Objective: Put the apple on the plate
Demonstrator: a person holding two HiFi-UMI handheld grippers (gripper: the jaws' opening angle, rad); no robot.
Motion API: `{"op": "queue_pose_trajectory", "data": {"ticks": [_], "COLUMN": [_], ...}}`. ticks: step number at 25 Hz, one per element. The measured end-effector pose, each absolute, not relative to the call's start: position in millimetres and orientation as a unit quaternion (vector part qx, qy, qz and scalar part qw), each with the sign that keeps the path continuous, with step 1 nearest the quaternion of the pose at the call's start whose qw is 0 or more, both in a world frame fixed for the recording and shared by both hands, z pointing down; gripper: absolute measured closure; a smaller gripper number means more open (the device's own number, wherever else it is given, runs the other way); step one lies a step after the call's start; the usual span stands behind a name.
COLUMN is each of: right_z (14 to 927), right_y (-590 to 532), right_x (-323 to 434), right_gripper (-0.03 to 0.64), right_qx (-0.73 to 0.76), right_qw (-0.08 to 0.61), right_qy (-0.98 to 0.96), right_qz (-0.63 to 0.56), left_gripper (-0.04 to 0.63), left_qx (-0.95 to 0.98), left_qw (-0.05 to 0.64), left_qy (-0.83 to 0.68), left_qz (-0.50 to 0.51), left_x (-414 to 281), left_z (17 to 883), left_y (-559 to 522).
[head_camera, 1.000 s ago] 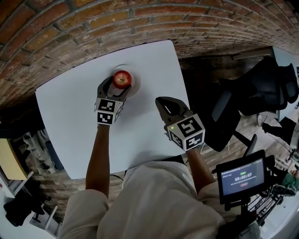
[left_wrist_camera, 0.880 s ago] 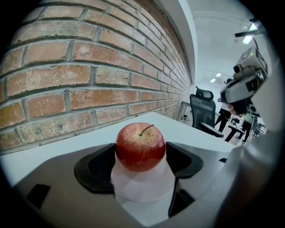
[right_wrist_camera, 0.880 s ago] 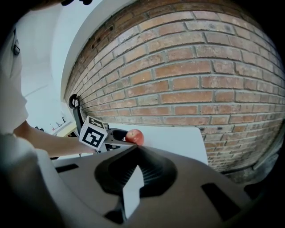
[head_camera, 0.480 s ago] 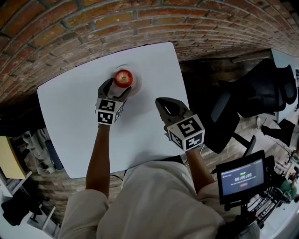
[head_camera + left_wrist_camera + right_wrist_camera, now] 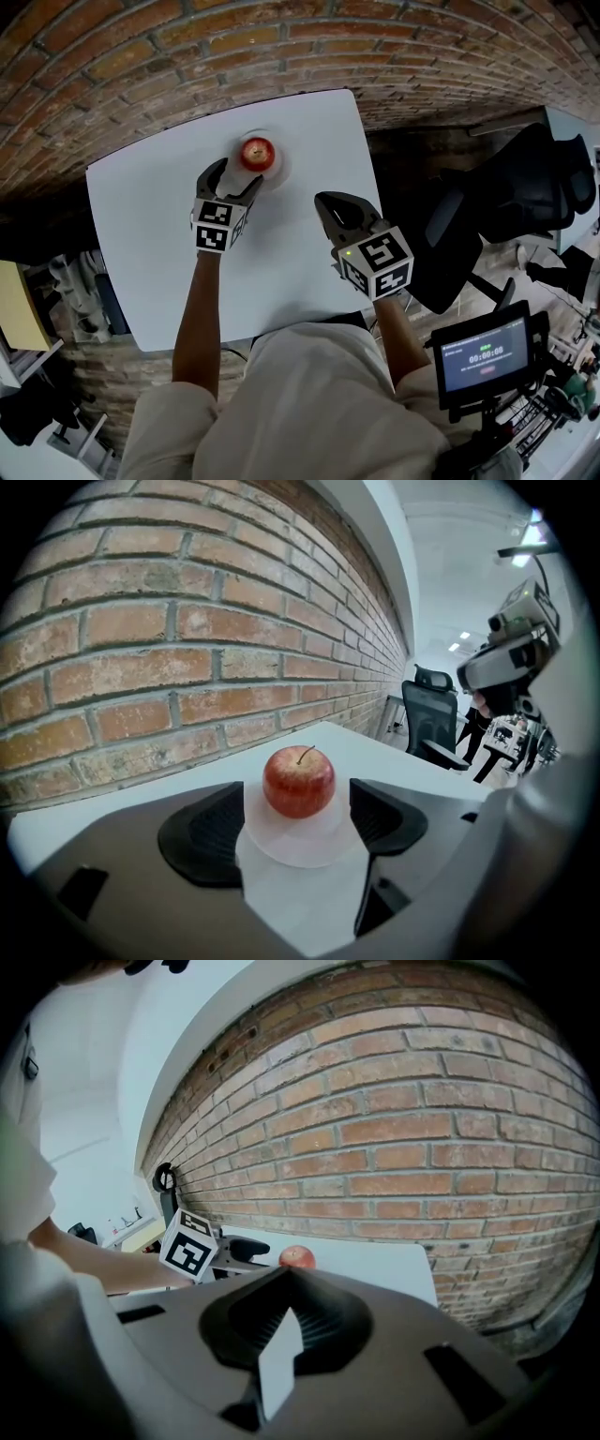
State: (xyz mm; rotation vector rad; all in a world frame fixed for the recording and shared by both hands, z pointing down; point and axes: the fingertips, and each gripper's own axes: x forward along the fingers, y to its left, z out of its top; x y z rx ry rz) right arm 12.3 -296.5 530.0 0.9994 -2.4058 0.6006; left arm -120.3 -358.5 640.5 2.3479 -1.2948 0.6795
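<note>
While the left gripper [image 5: 236,178] hovers low over the white counter [image 5: 150,244], its fingers [image 5: 202,832] stand wide apart and grip nothing. The apple [image 5: 257,153] sits upright on the small white plate [image 5: 279,169], stem up, just ahead of the open fingertips. In the left gripper view the apple [image 5: 298,782] appears centred in the gap between the two dark pads, with plate [image 5: 291,846] surface visible on either side of it; no contact between pad and fruit is seen. The plate lies toward the far edge of the counter, near the brick wall [image 5: 187,47]. The right gripper [image 5: 328,202] is held over the counter's right portion, well apart from the plate and to the right of the left gripper. In the right gripper view, its fingers [image 5: 328,1321] meet at the tips, leaving only a narrow sliver of light lower down, and nothing is held between them. That same view shows the apple [image 5: 297,1257] in the distance past the closed tips, beside the left gripper's marker cube [image 5: 192,1243]. A dark office chair [image 5: 525,187] stands off the counter's right side, and a small screen [image 5: 486,354] is mounted at the person's lower right.
</note>
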Motion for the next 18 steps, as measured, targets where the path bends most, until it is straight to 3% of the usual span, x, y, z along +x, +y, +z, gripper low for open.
{"op": "queue_pose_trajectory", "data": {"ticks": [7,10,18], "right_z": [496,486,458], "right_y": [-274,-271,-262], "right_x": [4,2,-3], "right_gripper": [0.614,0.614,0.614], "right_qx": [0.369,0.371,0.38], "right_qw": [0.218,0.212,0.199], "right_qy": [-0.884,-0.886,-0.893], "right_qz": [0.189,0.179,0.14], "left_gripper": [0.244,0.318,0.392], "left_qx": [0.838,0.839,0.849], "left_qw": [0.16,0.147,0.113], "left_qy": [-0.459,-0.463,-0.468], "left_qz": [0.247,0.244,0.217], "left_x": [-128,-130,-132], "left_z": [611,600,559], "left_y": [-322,-315,-297]}}
